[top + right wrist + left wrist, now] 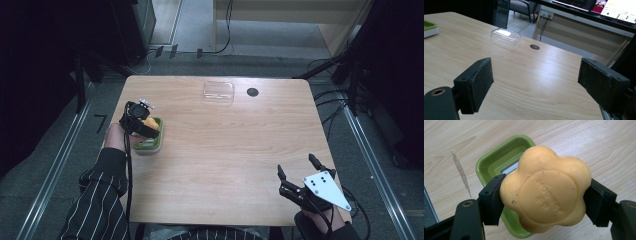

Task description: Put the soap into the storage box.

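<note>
A flower-shaped orange soap (546,192) is clamped between the black jaws of my left gripper (544,200), held just above a green soap dish (496,165). From the high view, that left gripper (142,124) hovers over the green dish (150,142) at the table's left side, with the soap (151,123) peeking out. My right gripper (297,172) rests near the front right corner, jaws spread wide with nothing between them. In the right gripper view its gripper (536,82) points across bare wood.
A clear plastic lid (218,91) lies at the table's back centre, beside a dark round hole (252,92). The lid (506,35) and hole (534,47) lie beyond the right jaws. Cables and floor rails surround the table.
</note>
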Motion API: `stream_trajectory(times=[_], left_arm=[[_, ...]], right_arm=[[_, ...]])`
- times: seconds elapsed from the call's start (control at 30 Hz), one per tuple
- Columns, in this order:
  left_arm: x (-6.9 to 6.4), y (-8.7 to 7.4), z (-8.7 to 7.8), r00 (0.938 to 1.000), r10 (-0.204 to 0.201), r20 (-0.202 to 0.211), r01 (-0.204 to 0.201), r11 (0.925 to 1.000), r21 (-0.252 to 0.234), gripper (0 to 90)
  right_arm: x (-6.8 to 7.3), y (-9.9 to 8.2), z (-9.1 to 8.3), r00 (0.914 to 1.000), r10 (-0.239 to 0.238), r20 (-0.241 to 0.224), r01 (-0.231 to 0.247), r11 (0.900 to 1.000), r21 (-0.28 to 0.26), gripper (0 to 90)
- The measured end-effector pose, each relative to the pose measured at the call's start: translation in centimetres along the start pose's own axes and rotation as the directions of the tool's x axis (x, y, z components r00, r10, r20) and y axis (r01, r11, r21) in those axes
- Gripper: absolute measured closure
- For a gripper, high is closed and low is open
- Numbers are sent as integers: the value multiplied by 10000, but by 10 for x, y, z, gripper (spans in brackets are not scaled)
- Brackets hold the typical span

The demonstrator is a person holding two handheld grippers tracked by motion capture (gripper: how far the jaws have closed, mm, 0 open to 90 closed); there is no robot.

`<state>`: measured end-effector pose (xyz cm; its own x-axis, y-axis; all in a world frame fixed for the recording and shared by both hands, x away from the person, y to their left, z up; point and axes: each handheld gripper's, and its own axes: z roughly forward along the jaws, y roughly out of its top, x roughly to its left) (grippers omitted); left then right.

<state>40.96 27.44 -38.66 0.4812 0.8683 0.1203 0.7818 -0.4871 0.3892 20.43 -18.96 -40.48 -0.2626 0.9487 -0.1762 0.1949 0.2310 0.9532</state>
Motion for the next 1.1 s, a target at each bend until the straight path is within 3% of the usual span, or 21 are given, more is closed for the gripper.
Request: stream_trajectory(times=[0.33,0.57,0.87,1.1], left_arm=[[12,1,13,9997,-238,-99,242,9986,471,281],[20,4,19,9988,-476,90,470,9972,589,281],[26,5,32,9977,-643,230,611,9906,1225,280],[26,7,41,9980,-537,329,473,9843,1701,280]], right_arm=[[0,0,0,10000,4,-1,-4,10000,-4,133],[0,0,0,10000,-1,-5,1,10000,-5,133],[0,0,0,10000,37,-1,-37,10000,17,133],[0,0,0,10000,51,1,-51,10000,27,133]])
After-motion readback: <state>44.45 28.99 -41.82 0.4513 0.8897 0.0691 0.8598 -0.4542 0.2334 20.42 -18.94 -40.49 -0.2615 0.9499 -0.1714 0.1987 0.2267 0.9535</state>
